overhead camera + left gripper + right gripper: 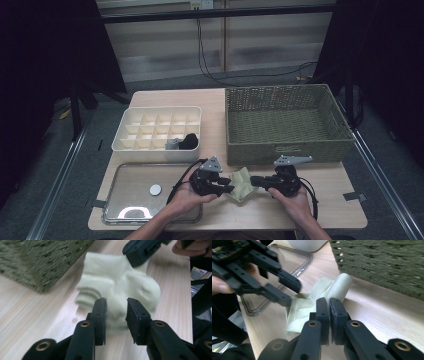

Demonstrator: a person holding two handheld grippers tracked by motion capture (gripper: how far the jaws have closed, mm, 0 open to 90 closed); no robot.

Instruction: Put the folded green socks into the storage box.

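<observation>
A pale yellow-green sock [242, 182] lies crumpled on the wooden table between my two grippers. My right gripper [329, 301] is shut on a raised fold of the sock [338, 285]; the fabric stands up from its jaw tips. In the high view it [254, 181] comes in from the right. My left gripper [116, 305] is at the sock's [117, 282] near side, jaws apart, with the cloth showing in the gap and not pressed by the pads. It reaches in from the left [229, 189]. Across the sock, the left gripper [292, 293] shows its spread jaws.
A woven green basket [285, 145] stands right behind the sock. A white divided box [125, 145] at back left holds a dark rolled item [189, 141]. A metal tray [117, 210] with a white disc [155, 189] lies at front left.
</observation>
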